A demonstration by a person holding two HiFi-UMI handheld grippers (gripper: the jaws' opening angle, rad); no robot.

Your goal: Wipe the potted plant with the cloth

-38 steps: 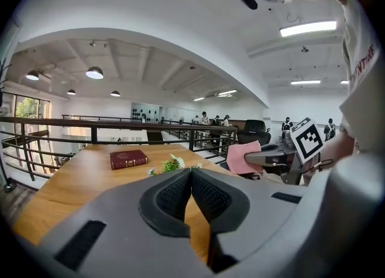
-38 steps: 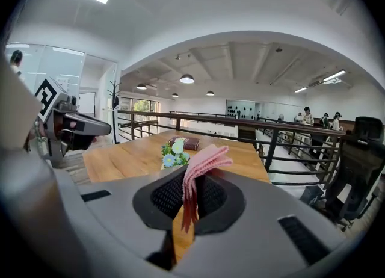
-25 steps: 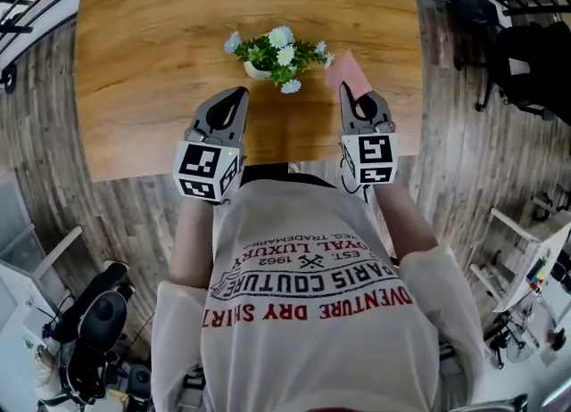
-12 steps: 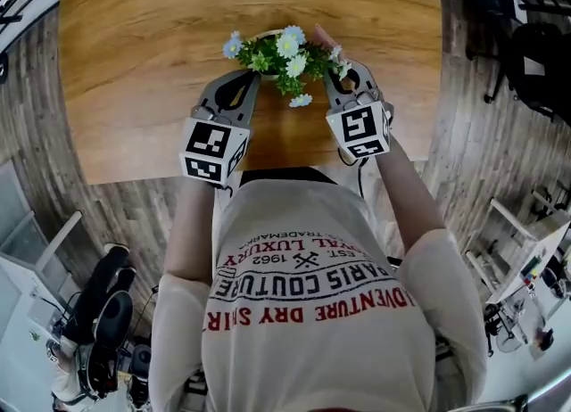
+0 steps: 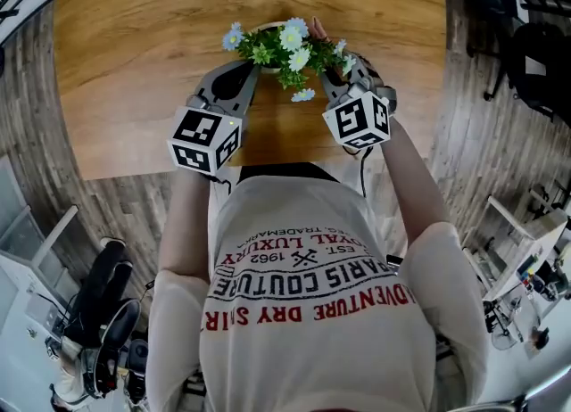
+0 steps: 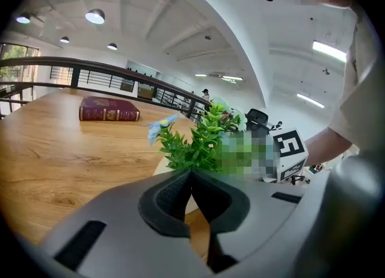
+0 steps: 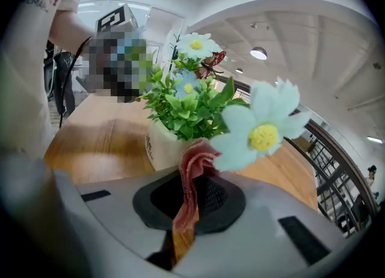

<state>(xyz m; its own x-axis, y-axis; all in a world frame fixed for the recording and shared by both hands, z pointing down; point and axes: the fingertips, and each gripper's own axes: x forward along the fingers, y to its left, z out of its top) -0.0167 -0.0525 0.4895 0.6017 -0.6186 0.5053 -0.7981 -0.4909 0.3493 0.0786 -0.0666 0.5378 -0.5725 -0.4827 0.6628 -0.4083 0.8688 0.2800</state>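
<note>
Potted plant (image 5: pixel 284 45) upright on the wooden table (image 5: pixel 134 62), toward the near edge: white pot (image 7: pixel 159 147), green leaves, pale blue and white daisy-like flowers.

Left gripper (image 5: pixel 252 70) at the plant's left side, pointing in below the leaves. Jaws closed together, nothing between them. Tips right at the pot's wall; touching or just short of it, hard to say from either view.

Right gripper (image 5: pixel 332 76) at the plant's right side, likewise angled in toward the pot. Jaws clamped on a reddish-pink cloth (image 7: pixel 191 174), pinched upright in folds between the pads. Top edge of the cloth just beside the pot's wall and under a large pale flower (image 7: pixel 261 129) close to the camera. In the head view, a small pink tip behind the blooms, probably that same cloth.

Maroon book (image 6: pixel 109 109) lying flat farther back on the table, well apart from the plant. Black railing (image 6: pixel 90 69) beyond the table's far edge.
</note>
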